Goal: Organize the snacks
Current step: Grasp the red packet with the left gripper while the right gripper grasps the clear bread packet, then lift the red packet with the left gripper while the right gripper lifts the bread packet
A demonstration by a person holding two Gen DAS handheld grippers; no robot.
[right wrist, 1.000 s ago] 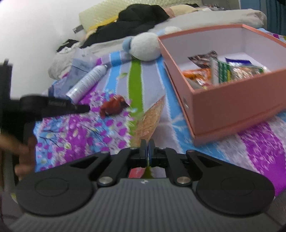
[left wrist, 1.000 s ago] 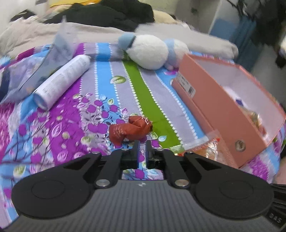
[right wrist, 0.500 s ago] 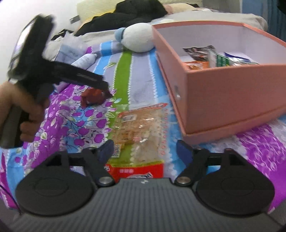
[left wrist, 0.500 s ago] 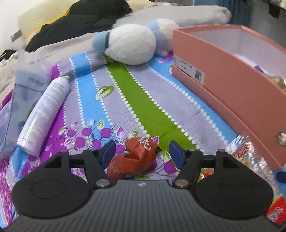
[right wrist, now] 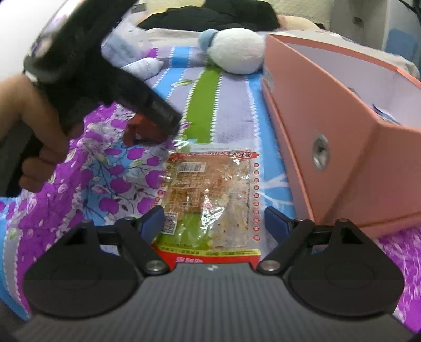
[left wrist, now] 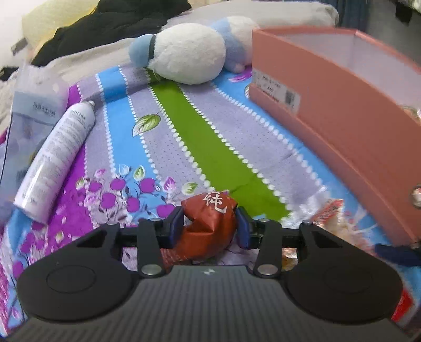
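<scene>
Setting: a bedroom in a home. Evidence: a bed covered by a striped floral bedsheet, a plush toy at its far edge, dark clothing piled beyond, pillow behind.

1. Soft, even indoor light; colours are saturated and shadows weak.
2. Fisheye bending curves the pink box edges.
3. Glare glints on the clear snack packet.
4. The left gripper and far background are blurred.
</scene>
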